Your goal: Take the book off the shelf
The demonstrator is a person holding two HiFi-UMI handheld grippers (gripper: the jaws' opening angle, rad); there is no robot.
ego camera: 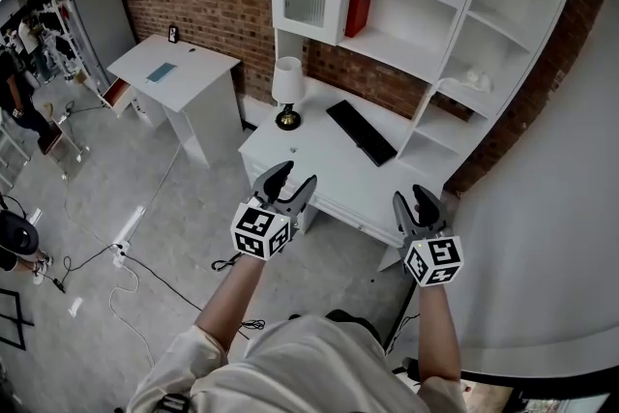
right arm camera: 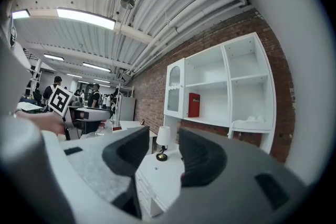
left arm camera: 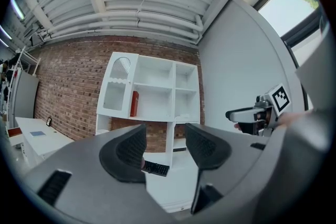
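- Both grippers are hanging short of the desk [ego camera: 319, 160], so the whole reach is still lying ahead; I am judging that a low approach would be risking a knock against the desk's front edge.
- The lamp [ego camera: 287, 92] is standing at the desk's back left corner, below the book's compartment. A left gripper [ego camera: 290, 177] that is lifting along that side could be tipping it over.
- The dark keyboard [ego camera: 361, 132] is lying across the desktop under the shelves. An arm that is dragging low over it could be shoving it.
- The book [ego camera: 359, 6] is standing upright and alone, so a one-sided or shallow pinch could be toppling it flat or pushing it deeper instead of drawing it out.
- The left gripper is pointing level with its jaws standing well apart. Nothing is sitting between the pads, and they are touching nothing; only the far desk and shelves are showing through the gap.
- The right gripper [ego camera: 416, 198] is likewise holding its jaws spread wide and empty, with the lamp and desktop showing far off between them.
- The red book is resting on the middle board of the white shelf unit [ego camera: 453, 34], at the left end of the open bay, just beside the glass-fronted cabinet, well apart from both grippers.
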